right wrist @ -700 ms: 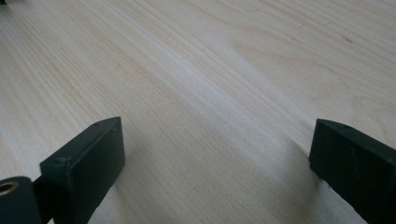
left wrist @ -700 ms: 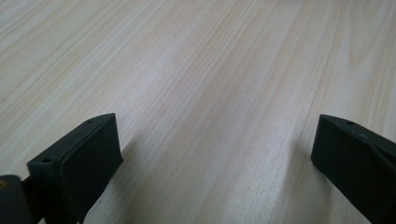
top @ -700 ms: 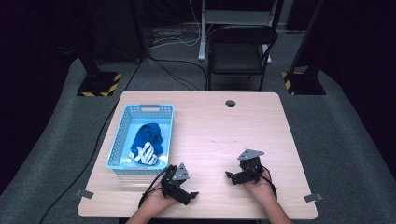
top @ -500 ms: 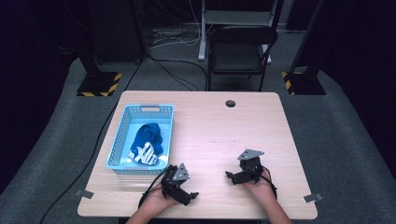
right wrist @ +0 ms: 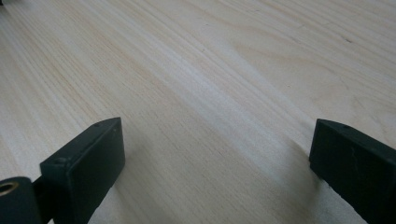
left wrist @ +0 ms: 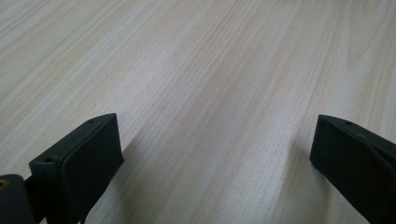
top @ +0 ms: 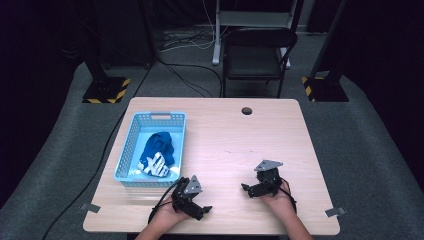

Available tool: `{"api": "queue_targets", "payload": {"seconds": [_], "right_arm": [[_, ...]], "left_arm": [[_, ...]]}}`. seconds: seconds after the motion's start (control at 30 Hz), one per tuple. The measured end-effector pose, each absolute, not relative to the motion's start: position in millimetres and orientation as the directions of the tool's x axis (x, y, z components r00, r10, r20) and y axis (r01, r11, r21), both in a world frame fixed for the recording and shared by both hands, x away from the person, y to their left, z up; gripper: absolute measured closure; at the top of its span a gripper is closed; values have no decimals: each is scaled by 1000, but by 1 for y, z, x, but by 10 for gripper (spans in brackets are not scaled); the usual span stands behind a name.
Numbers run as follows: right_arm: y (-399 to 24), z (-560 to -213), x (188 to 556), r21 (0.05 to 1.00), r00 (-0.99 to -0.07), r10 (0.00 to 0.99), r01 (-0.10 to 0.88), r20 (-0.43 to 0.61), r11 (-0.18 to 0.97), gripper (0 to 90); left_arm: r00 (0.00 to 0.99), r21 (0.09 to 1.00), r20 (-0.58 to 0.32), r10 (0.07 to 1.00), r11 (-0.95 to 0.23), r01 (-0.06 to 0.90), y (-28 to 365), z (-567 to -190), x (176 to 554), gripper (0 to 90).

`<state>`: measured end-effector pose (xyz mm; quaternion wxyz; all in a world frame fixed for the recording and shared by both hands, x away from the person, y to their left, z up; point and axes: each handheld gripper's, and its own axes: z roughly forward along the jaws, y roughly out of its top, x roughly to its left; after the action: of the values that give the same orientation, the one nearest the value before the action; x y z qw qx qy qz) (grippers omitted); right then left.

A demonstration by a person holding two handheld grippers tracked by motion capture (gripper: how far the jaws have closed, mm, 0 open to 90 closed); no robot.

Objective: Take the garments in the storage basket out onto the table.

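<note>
A: Where's the L gripper?

B: The black two-jaw left gripper (top: 202, 209) sits low on the pale wooden worktop (top: 235, 145), near the front edge, left of centre, in the person's left hand (top: 170, 216). Jaws spread wide, nothing btwn them (the left gripper view has just bare wood grain in the gap).

A: And the R one?

B: The black two-jaw right gripper (top: 246, 189) w/ its grey three-cornered plate on top is near the front edge too, right of centre, in the right hand (top: 276, 199). Jaws also released, wide apart, nothing held; wood only btwn them in the right gripper view. The two grippers are well apart, tips pointing roughly toward each other.

A: Nearest thing?

B: The light blue slotted plastic basket (top: 134, 145), along the worktop's left edge, its front end just beside the L gripper, not touching as far as I can tell. Inside lies a crumpled dark blue cloth with white print (top: 156, 155), toward the basket's front half.

A: Anything else on the top?

B: A small dark round hole (top: 246, 110) near the back edge, about centre.
</note>
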<state>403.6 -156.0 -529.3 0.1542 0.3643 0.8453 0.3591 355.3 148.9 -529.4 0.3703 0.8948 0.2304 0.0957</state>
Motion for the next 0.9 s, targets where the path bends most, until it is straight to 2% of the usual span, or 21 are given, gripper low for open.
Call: {"api": "queue_targets", "payload": {"seconds": [0.27,0.9], "right_arm": [[-156,-529,404,719,-687,726,505,1,477,27],[-156,-529,404,719,-688,726,505,1,478,26]], "left_arm": [[879,695,-13,477,-628,351,145,-525,354,46],[874,749,-39,484,-565,346,148,-499,348,54]]}}
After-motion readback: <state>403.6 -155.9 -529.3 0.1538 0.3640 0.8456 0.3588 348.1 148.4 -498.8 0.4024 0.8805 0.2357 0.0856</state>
